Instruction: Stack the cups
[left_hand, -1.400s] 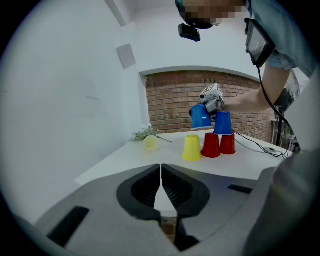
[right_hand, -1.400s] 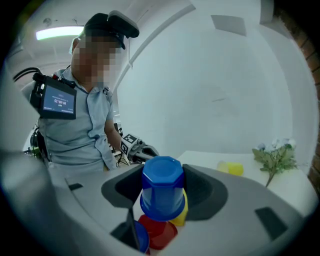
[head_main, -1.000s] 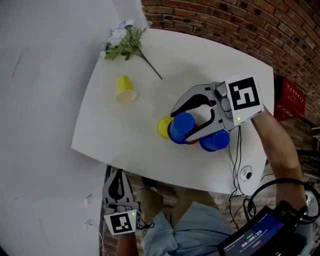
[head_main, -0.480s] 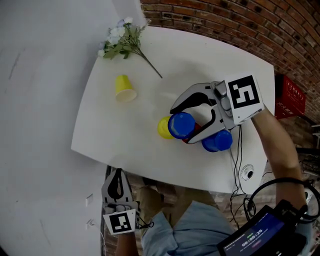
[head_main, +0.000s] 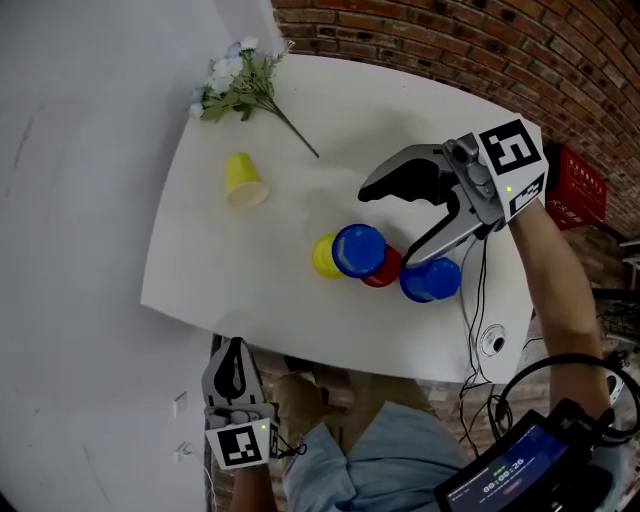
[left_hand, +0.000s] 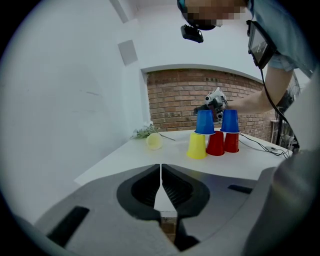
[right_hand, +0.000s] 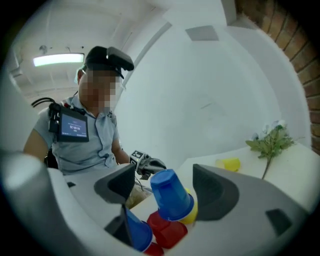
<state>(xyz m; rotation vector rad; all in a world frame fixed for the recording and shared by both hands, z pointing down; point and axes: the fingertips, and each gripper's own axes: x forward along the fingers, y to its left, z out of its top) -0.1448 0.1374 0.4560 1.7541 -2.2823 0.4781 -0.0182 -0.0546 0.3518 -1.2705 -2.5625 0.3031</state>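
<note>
Under the right claw (head_main: 388, 228): white table (head_main: 260, 260), bearing every cup. The right claw's jaws have just been opening and stand wide, released. The upper blue cup (head_main: 358, 250) sits between them in the right gripper view, touching neither pad. Left claw (left_hand: 160, 170) clenched on nothing, off the table's near edge, well apart from the stack.

Far beyond the right claw's tips: flower sprig (head_main: 240, 85). Just ahead of them, as base: inverted yellow cup (head_main: 322, 257) and red cup (head_main: 385, 270). Second blue cup (head_main: 430, 280) beside the lower jaw. Loose yellow cup (head_main: 243, 180) on its side, well apart, near the sprig.

Judgement: cups light, thin-walled, smooth, easily crushed or toppled. Grip gently across the side wall, nearer the stiffer closed end.
</note>
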